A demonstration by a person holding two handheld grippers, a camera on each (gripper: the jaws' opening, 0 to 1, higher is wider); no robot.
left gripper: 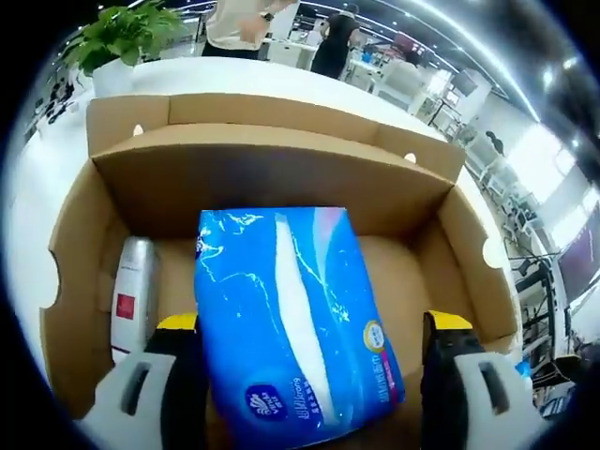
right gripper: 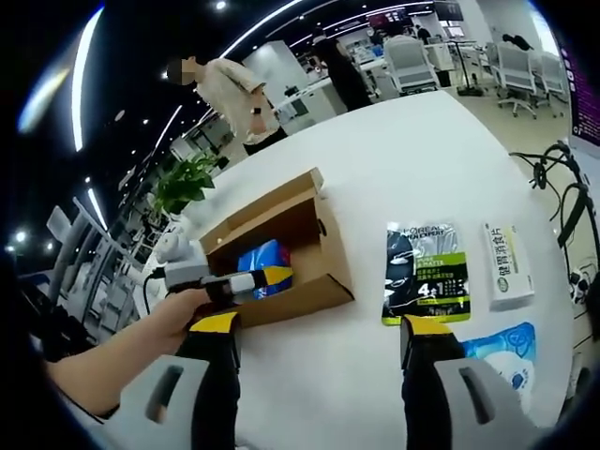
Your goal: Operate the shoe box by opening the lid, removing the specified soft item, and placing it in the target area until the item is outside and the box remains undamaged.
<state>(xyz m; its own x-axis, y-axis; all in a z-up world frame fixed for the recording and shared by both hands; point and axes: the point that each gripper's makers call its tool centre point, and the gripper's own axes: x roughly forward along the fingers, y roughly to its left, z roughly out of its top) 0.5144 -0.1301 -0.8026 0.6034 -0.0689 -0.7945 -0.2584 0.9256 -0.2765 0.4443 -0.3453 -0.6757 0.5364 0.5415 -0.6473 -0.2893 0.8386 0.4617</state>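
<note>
Both claws [left gripper: 314, 342] [right gripper: 319, 352] agape (hand [right gripper: 173, 309] on left)

Blue tissue pack [left gripper: 295, 323] (inside box [left gripper: 272, 159])

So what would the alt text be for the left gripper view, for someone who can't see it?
A blue tissue pack lies inside an open cardboard shoe box, between the left gripper's open yellow-tipped jaws. A silver can lies beside the pack, and a potted plant stands on the white table beyond.

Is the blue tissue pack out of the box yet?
No. In the left gripper view the blue tissue pack lies inside the open cardboard box, between the left gripper's open jaws.
</note>
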